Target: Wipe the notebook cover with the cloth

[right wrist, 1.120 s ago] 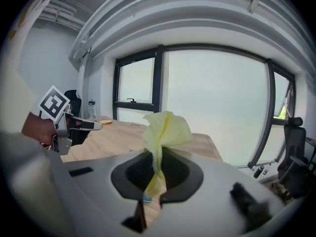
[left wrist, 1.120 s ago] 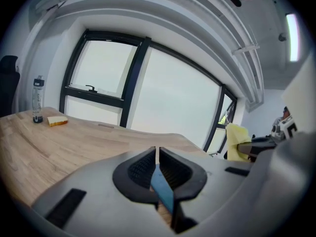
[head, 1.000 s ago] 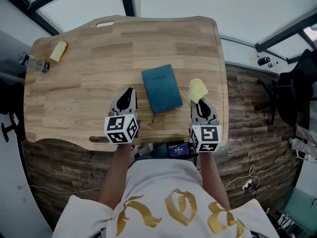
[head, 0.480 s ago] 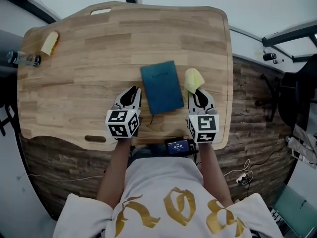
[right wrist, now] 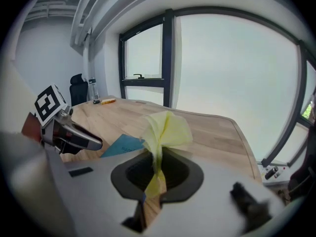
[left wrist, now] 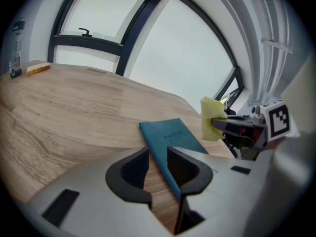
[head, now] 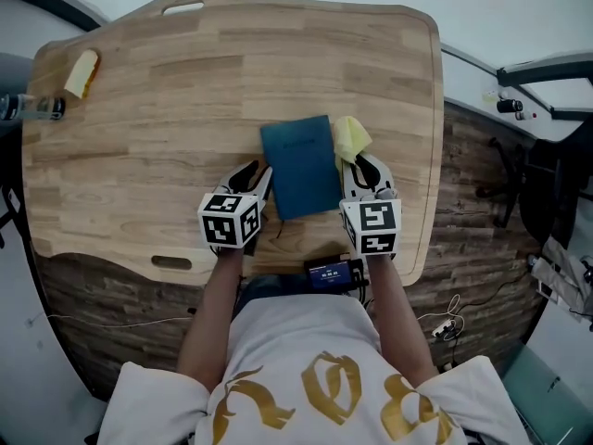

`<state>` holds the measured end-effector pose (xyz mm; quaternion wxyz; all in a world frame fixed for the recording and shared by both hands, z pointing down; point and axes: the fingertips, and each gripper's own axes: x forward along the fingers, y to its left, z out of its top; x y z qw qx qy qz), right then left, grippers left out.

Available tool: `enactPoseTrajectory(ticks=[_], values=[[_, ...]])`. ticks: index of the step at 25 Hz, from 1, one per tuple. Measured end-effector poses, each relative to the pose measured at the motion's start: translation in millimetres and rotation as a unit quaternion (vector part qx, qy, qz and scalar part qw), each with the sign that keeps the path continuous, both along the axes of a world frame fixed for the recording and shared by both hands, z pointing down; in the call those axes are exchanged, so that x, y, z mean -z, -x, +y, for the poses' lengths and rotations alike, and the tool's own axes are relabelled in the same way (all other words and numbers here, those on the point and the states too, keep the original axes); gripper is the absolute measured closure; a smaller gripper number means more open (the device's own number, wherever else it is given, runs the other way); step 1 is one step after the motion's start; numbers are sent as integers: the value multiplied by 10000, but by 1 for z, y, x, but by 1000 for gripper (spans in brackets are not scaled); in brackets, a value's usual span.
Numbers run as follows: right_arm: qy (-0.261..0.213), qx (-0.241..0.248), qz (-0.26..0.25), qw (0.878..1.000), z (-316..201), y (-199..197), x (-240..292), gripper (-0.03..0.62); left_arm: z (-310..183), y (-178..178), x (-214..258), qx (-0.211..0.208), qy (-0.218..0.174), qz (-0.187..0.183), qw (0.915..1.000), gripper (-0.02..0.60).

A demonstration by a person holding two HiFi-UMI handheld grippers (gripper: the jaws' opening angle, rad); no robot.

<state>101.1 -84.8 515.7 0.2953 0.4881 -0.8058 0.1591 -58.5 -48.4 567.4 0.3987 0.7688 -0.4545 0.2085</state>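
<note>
L gripper (head: 258, 176) sits low at the left edge of the notebook (head: 298, 165), nose tilted down twd the wooden table (head: 148, 128). Its jaws have just been opening and now stand apart. In the left gripper view the notebook's near-left edge runs into the gap btwn them, pads not pressing on it.

R gripper (head: 359, 167) is on the notebook's other side, also angled down, jaws clamped tight on the yellow cloth (head: 350, 137). The cloth is pinched into a thin fold at the pads, the rest fanning out past the tips. It hangs just beside the notebook's far-right corner; whether it touches the cover, can't tell.

Notebook: teal, closed, flat on the table nr the front middle, long side running away from the person, slightly skewed.

L forearm (head: 215, 295) and R forearm (head: 387, 295) reach out from the body roughly parallel, one on either side of the notebook. L marker cube (head: 229, 221) and R marker cube (head: 372, 228) face up at the head cam.

At the table's far-left corner sit a bottle (head: 28, 108) and a yellow-orange block (head: 82, 72), well apart from both grippers.
</note>
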Motion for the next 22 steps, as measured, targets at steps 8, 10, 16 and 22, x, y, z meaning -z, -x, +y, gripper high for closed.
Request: enactPoseTrajectory(ticks=[8, 10, 16, 22], values=[[148, 273, 112, 9995, -22, 16, -17, 556, 1, -3, -21, -187, 340, -115, 9992, 463], [204, 297, 122, 9993, -23, 18, -24, 556, 1, -3, -23, -236, 363, -162, 9989, 465], [455, 380, 93, 9982, -29, 27, -38, 556, -1, -8, -23, -283, 517, -47, 9983, 474], [674, 481, 186, 9964, -36, 33, -52, 556, -1, -11, -24, -370, 668, 93, 9970, 506]])
